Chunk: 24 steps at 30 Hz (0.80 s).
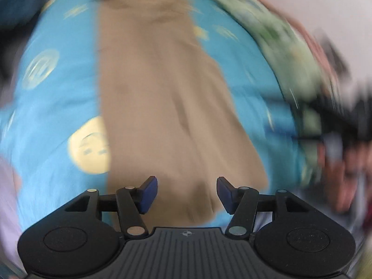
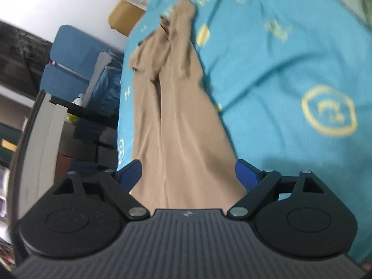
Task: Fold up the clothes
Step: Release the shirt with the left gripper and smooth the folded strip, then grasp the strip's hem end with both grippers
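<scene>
Left wrist view, blurred: left gripper [image 1: 186,195] jaws apart, nothing held, low centre. Tan trousers [image 1: 160,97] run up frame centre on blue patterned bedsheet [image 1: 58,107].

Right wrist view: blue chair [image 2: 69,60] at upper left. Trousers [image 2: 172,116] lie lengthwise, far end bunched at upper centre. Right gripper [image 2: 188,174] jaws apart, near end between them, ungripped.

Judgement: trousers roughly laid out; crosswise folds not yet done.

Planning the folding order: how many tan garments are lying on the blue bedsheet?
1: the tan trousers, stretched lengthwise along the blue bedsheet ahead of both open tongs. Blur in the left wrist view may hide others.
</scene>
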### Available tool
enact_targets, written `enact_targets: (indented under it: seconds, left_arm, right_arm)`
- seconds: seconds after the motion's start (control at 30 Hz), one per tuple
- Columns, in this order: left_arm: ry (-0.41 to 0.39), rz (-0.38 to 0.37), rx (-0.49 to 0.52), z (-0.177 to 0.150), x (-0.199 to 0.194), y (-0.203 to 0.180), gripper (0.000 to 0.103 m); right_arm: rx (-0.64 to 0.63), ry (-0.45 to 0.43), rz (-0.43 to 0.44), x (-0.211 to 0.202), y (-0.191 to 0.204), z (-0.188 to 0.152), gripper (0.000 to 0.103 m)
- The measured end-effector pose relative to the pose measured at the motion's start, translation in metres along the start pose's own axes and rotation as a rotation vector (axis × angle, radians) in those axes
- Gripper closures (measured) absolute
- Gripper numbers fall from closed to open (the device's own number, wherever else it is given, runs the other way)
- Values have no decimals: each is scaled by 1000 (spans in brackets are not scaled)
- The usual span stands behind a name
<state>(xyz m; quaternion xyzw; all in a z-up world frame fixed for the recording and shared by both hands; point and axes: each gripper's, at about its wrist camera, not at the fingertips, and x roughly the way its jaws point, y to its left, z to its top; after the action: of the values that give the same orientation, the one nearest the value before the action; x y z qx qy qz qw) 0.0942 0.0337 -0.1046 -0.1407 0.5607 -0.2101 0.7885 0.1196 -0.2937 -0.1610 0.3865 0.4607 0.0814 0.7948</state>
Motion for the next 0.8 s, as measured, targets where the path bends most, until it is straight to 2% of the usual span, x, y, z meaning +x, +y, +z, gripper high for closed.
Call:
enact_targets:
  seconds: [0.1,0.13,0.23,0.33,0.4,0.47,0.53,0.63,0.8]
  left_arm:
    - [-53,41,-158,1,0,34,40]
    - [-55,41,-190,1,3,40,40]
    - [-30,43,-252,0,11,53,41]
    - [-28,66,-232,-4,20,51,41]
    - [-32,65,-220,-5,22,49,41]
    - [-16,31,-228,-6,23,51,41]
    - [5,-8,-234,-11,23,51,47]
    - [65,-50,-222,-15,29,50,50]
    - [109,-3,-152,-14,51,43,49]
  right_arm:
    - [-10,48,-62,14,-1,-2,18]
    - [-6,70,-87,19,-3,-3,25]
    - [-14,115,-151,30,-4,-6,27]
    - [-79,132,-199,36,5,-11,27]
    - [-118,148,-219,37,11,-17,38]
    - [-148,167,-229,37,16,-22,44]
    - [-170,191,-234,35,19,-26,56]
    - [-204,214,-266,31,25,-32,55]
    - [-232,257,-351,33,28,-42,55]
